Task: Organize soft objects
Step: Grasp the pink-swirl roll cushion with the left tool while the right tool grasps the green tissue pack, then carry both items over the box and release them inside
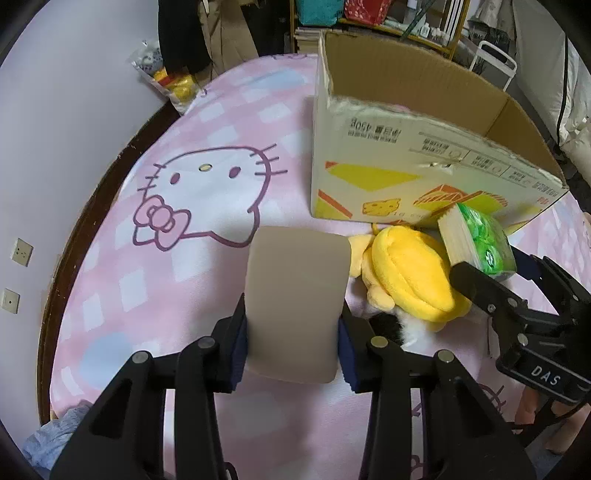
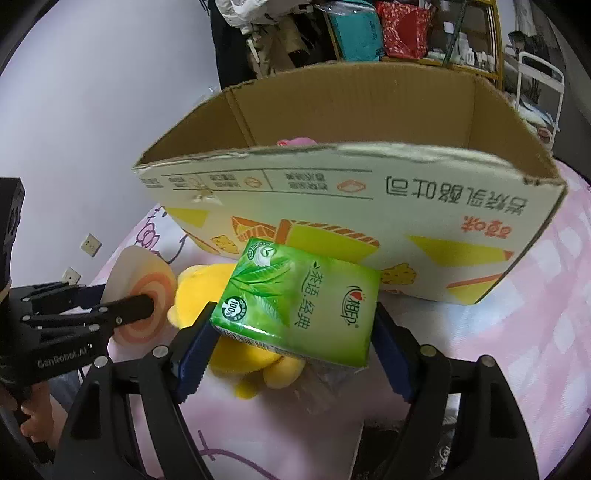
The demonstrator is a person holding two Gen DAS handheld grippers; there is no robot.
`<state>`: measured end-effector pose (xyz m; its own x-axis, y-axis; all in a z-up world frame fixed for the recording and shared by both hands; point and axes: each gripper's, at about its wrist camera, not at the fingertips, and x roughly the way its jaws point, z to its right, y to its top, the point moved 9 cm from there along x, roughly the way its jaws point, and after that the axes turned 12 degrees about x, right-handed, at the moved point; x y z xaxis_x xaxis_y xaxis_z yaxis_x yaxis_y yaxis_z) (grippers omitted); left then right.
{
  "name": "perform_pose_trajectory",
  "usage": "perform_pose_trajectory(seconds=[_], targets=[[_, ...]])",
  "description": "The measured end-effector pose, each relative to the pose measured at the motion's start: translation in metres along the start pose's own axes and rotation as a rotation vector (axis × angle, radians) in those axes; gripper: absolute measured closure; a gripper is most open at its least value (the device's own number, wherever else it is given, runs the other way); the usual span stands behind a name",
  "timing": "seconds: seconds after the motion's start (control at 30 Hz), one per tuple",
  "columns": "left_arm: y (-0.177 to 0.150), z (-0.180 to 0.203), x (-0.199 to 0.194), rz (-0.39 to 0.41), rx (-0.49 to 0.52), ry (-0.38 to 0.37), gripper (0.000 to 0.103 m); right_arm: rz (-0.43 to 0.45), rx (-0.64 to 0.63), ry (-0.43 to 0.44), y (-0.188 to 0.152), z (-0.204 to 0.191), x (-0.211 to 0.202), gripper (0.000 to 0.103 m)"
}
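Observation:
My left gripper (image 1: 293,325) is shut on a flat beige soft pad (image 1: 297,295), held above the pink bed; in the right wrist view the pad (image 2: 142,291) shows as a round cushion with orange rings. My right gripper (image 2: 291,336) is shut on a green tissue pack (image 2: 299,301), also in the left wrist view (image 1: 476,240), held just in front of the open cardboard box (image 2: 332,206). A yellow plush toy (image 1: 406,273) lies on the bed between the grippers, below the pack (image 2: 236,354). Something pink (image 2: 297,141) lies inside the box.
The bed has a pink Hello Kitty sheet (image 1: 207,192). A white wall (image 1: 55,129) runs along its left edge. A bag with yellow toys (image 1: 173,83) sits at the far corner. Cluttered shelves (image 2: 406,33) stand behind the box. Grey cloth (image 1: 55,439) lies at the near left.

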<state>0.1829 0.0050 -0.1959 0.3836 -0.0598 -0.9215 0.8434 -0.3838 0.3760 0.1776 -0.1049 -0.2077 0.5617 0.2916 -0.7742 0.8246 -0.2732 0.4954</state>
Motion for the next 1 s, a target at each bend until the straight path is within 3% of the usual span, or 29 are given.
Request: perform_pose_trajectory(seconds=[0.47,0.63,1.0], targets=[[0.009,0.016,-0.051,0.192,0.064,0.018,0.066,0.154,-0.082,-0.072,0.006,-0.009,-0.052,0.020],[0.015,0.019,-0.077,0.305,0.079,0.066,0.065,0.234,-0.092,-0.078,0.012,-0.013,-0.080,0.020],[0.021,0.018,-0.137,0.553,0.053,0.078,0.065,0.407,-0.150,-0.111,0.027,-0.021,-0.132,0.020]])
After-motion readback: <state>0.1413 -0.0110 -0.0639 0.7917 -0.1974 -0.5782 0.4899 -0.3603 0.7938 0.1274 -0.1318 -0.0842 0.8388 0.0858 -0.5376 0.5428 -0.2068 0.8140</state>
